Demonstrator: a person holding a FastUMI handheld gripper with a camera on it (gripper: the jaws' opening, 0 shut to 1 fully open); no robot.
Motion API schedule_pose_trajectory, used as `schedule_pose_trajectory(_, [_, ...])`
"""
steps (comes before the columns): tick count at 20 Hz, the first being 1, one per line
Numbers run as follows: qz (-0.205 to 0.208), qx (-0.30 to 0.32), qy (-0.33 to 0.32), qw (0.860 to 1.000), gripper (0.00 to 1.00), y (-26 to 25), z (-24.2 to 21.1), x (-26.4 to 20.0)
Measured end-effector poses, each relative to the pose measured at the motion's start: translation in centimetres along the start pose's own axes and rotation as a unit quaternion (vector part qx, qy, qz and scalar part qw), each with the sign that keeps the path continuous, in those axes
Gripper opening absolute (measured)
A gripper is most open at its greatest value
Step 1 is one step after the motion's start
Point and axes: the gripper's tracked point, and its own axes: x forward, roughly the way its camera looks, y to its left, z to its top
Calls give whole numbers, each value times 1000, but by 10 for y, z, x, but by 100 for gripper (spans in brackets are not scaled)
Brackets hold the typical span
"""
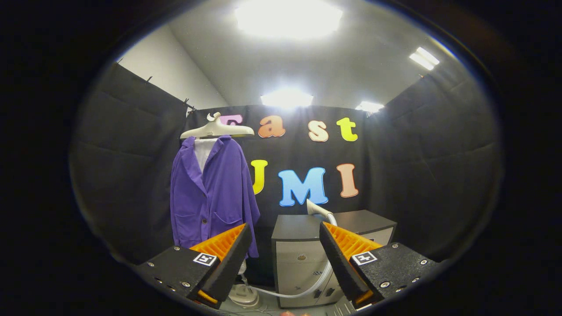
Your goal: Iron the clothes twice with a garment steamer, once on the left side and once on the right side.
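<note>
Black-curtained booth, purple jacket (pixel 210 193) hanging left of cabinet (pixel 307 245), steamer head (pixel 317 207) atop, gripper (pixel 285 250) fingers spread, empty.

- The steamer head (pixel 317 208) is partly hidden behind the right finger of the hand-held gripper (pixel 285 245), whose fingers stand apart on nothing.
- The hose (pixel 303 290) vanishes behind that finger.
- The left finger covers the coat (pixel 210 193) hem and most of the steamer base (pixel 244 295).

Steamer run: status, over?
Gripper jaws open, empty. Steamer head on cabinet, beyond the jaws. Purple coat hanging, untouched. Hose trails across the floor.
</note>
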Motion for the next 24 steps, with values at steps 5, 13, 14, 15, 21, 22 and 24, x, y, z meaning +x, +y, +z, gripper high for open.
schedule_pose_trajectory(5, [-12, 2, 40, 999, 95, -34, 2, 34])
schedule_pose_trajectory(13, [-43, 32, 54, 997, 95, -116, 6, 152])
schedule_pose_trajectory(14, [-40, 41, 54, 997, 95, -124, 7, 173])
schedule_pose_trajectory(15, [-39, 47, 58, 996, 95, -136, 4, 194])
schedule_pose_trajectory(21, [-21, 95, 106, 990, 93, -179, -27, 300])
schedule_pose_trajectory(22, [-17, 108, 115, 987, 93, -184, -33, 314])
schedule_pose_trajectory(24, [-3, 141, 137, 980, 94, -189, -49, 342])
